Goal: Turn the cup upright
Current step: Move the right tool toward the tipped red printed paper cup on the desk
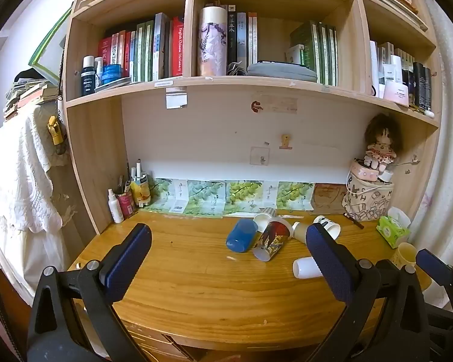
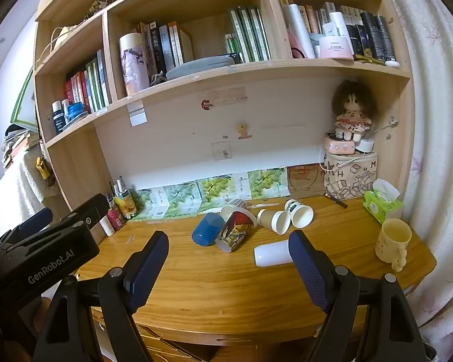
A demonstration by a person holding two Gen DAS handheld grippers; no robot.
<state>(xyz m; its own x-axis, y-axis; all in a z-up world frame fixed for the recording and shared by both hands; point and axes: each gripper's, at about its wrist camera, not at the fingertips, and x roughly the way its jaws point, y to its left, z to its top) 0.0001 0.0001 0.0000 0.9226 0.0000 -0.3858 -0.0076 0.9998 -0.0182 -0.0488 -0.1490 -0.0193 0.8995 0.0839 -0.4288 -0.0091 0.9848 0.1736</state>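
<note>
Several cups lie on their sides mid-desk: a blue cup (image 1: 241,235) (image 2: 207,229), a printed red paper cup (image 1: 271,238) (image 2: 235,229), a checkered cup (image 1: 264,214) (image 2: 235,206) behind it, a tan paper cup (image 2: 273,219), a white panda cup (image 1: 327,226) (image 2: 299,212) and a plain white cup (image 1: 306,268) (image 2: 271,252) nearest me. A yellow mug (image 1: 404,253) (image 2: 392,239) stands upright at the right. My left gripper (image 1: 226,262) and right gripper (image 2: 229,262) are open and empty, held over the desk's front, short of the cups.
The wooden desk (image 2: 226,289) sits under a bookshelf. A green tissue pack (image 2: 382,203), a patterned box with a doll (image 2: 350,178) and bottles and pens at the left back corner (image 2: 120,208) stand around the edges. The left gripper's body (image 2: 42,253) is at my left.
</note>
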